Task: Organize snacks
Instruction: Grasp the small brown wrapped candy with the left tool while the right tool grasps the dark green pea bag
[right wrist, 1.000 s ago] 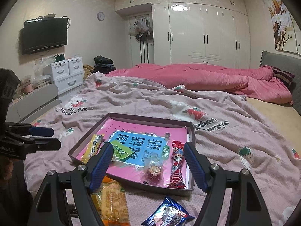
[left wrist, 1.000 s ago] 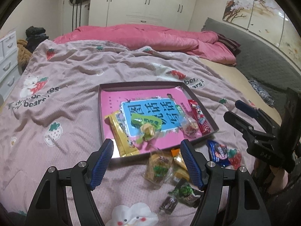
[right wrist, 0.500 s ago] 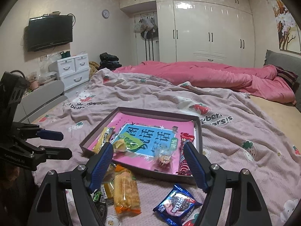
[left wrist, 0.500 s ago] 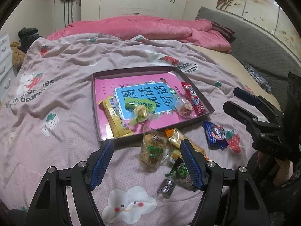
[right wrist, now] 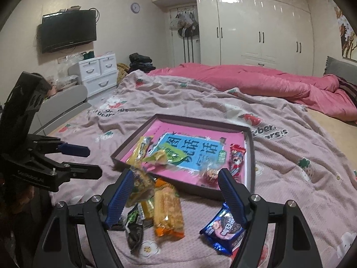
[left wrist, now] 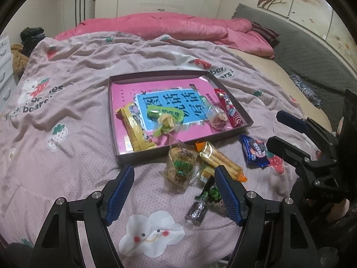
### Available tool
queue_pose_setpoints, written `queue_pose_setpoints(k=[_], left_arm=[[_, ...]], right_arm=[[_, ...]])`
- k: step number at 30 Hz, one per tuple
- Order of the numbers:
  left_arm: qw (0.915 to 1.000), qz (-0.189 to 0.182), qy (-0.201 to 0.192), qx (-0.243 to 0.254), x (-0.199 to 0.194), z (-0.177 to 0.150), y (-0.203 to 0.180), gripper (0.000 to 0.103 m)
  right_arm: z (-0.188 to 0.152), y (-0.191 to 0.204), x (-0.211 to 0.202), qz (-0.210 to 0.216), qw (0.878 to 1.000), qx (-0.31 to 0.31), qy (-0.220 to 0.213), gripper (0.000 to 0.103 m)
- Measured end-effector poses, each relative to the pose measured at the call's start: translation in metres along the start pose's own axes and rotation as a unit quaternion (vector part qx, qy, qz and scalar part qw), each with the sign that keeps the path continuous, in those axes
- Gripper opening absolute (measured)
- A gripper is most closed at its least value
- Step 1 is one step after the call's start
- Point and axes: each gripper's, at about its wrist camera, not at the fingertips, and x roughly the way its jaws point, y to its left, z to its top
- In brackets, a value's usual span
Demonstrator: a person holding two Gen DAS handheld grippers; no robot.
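A shallow dark tray (left wrist: 112, 120) with a pink and blue card lies on the bed. It holds a yellow packet (left wrist: 136, 131), a green packet (left wrist: 165, 114), a clear-wrapped sweet (left wrist: 217, 119) and a red packet (left wrist: 229, 109). In front of it lie a clear cookie bag (left wrist: 180, 163), an orange-ended biscuit pack (left wrist: 219, 160), a blue packet (left wrist: 254, 153), a green-black packet (left wrist: 210, 193) and a small dark sweet (left wrist: 197, 210). My left gripper (left wrist: 174, 172) hangs open and empty over the cookie bag. My right gripper (right wrist: 176, 174) is open and empty above the biscuit pack (right wrist: 167, 210) and blue packet (right wrist: 223, 230).
The bed wears a lilac strawberry-print cover (left wrist: 67, 111), with a pink duvet (left wrist: 178, 26) bunched behind. A grey headboard (left wrist: 312, 62) runs along the right. White drawers (right wrist: 98, 71) and a wall TV (right wrist: 67, 31) stand to the left. Each gripper shows at the edge of the other's view.
Both views have drawn back and tipped down, so the tray sits farther off and more loose snacks show in front of it. Both jaws stay open and empty.
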Motion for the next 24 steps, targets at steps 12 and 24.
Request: queue_pose_setpoints(k=[12,24], left_arm=[[0.9979,-0.010,0.058,0.027,0.023,-0.014,-0.007,0.076],[0.9959,-0.027,0.078,0.036,0.028,-0.018,-0.006,0.076]], right_arm=[[-0.022,0.018,0.015,0.031,0.996,-0.003,0.083,0.077],[-0.039,0.027,0.022,0.054,0.989,0.004,0.134,0.077]])
